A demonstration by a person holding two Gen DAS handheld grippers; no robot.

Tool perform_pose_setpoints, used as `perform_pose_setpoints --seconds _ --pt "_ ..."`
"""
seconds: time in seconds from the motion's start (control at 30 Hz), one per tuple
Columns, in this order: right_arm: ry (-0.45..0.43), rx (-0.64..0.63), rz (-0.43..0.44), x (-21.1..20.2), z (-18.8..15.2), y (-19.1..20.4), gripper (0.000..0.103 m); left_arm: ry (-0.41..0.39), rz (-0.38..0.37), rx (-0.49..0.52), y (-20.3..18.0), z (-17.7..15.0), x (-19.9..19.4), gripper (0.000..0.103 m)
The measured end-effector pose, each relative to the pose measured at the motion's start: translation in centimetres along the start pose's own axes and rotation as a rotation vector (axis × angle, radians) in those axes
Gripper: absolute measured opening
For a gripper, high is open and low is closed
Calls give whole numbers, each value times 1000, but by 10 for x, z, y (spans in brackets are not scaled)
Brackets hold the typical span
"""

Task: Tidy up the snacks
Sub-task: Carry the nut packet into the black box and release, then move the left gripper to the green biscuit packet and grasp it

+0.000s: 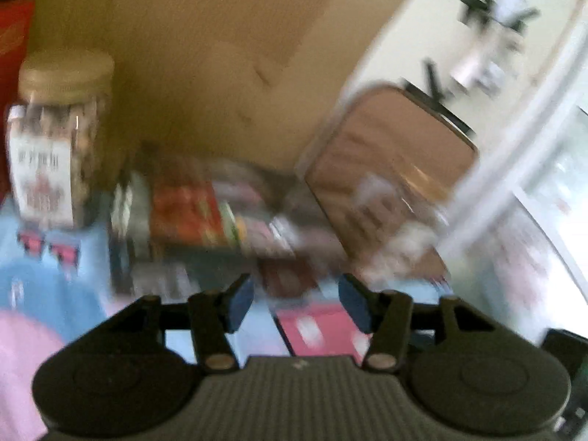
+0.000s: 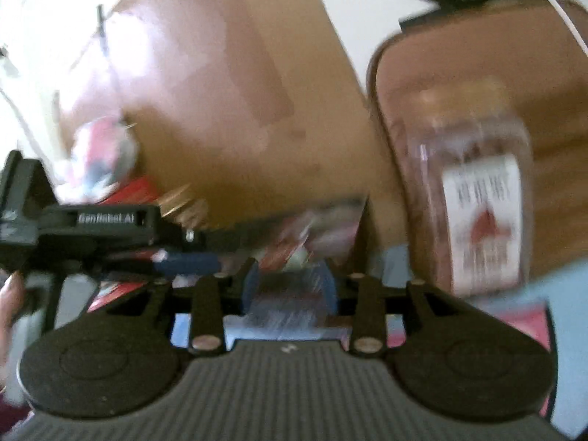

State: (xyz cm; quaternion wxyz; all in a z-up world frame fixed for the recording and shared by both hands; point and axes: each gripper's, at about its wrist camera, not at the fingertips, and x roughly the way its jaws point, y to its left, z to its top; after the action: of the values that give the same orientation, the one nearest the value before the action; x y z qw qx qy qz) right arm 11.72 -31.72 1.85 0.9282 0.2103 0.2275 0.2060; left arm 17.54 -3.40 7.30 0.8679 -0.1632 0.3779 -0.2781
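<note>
A blurred pile of snack packets (image 1: 205, 217) is seen on the table's blue cloth (image 1: 55, 286), before a cardboard box (image 1: 205, 55). A clear jar (image 1: 55, 139) stands at far left. The left claw (image 1: 296, 303) is held open and empty; the right claw (image 2: 290, 290) is closed on a blurred packet (image 2: 286, 305).

Left tool (image 1: 296, 303) sits low centre in its view, blue pads spread apart, nothing between them. Right tool (image 2: 290, 290) low centre too, pads parted around something blurred; grip unclear. A hand (image 2: 9, 308) shows at left edge.
</note>
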Motion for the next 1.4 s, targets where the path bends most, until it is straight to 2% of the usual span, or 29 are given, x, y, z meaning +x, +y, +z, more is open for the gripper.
perform_pose_setpoints --seconds 0.07,0.13,0.17,0.2,0.27,0.37,0.4,0.47,0.57,0.67,0.77,0.83,0.9,0.97,1.07,1.13,1.17,1.23,1.3,1.4 --pt "53 54 35 -25 -24 0 41 57 -20 17 -7 -27 -7 52" --pt "62 71 17 -47 -48 5 41 115 -23 36 -12 -50 -5 53" --pt "76 67 -2 -54 -59 8 42 135 -24 50 -15 -59 -2 56" --pt "90 45 -21 -57 -68 13 42 146 -6 61 -18 -66 1 65" --pt "106 16 -55 -55 -77 19 42 158 41 44 -19 -77 9 71" --pt "140 71 -61 -46 -85 17 44 219 20 -35 -13 -93 16 62" --pt "151 75 -48 -44 -90 16 44 214 5 -45 -12 -100 14 54" --pt "158 76 -20 -49 -97 21 45 227 18 -16 -22 -112 7 49" --pt "174 -6 -49 -69 -102 38 45 263 -15 -18 -35 -130 -11 48" --pt "189 -71 -23 -98 -113 51 46 290 -48 -2 -45 -153 -30 49" --pt "201 -121 8 -123 -129 59 48 330 -83 -27 -43 -170 -40 56" --pt "211 -148 0 -130 -136 63 50 317 -91 -39 -39 -174 -48 61" --pt "208 -205 -23 -131 -140 69 64 278 -77 -44 -37 -172 -54 70" --pt "201 -262 -51 -130 -144 72 72 266 -75 -55 -35 -170 -54 70" --pt "203 -332 -94 -119 -148 76 73 285 -66 -42 -37 -171 -44 69" --pt "209 -357 -87 -111 -152 77 72 264 -69 -20 -42 -176 -42 68" --pt "219 -368 -81 -107 -153 77 72 272 -79 -11 -45 -178 -41 57" --pt "196 -416 -95 -103 -157 83 59 289 -68 -1 -49 -179 -39 56" --pt "183 -448 -117 -99 -154 88 57 287 -54 2 -52 -174 -42 56" --pt "103 -432 -90 -101 -135 89 57 256 -93 -17 -51 -155 -50 56"
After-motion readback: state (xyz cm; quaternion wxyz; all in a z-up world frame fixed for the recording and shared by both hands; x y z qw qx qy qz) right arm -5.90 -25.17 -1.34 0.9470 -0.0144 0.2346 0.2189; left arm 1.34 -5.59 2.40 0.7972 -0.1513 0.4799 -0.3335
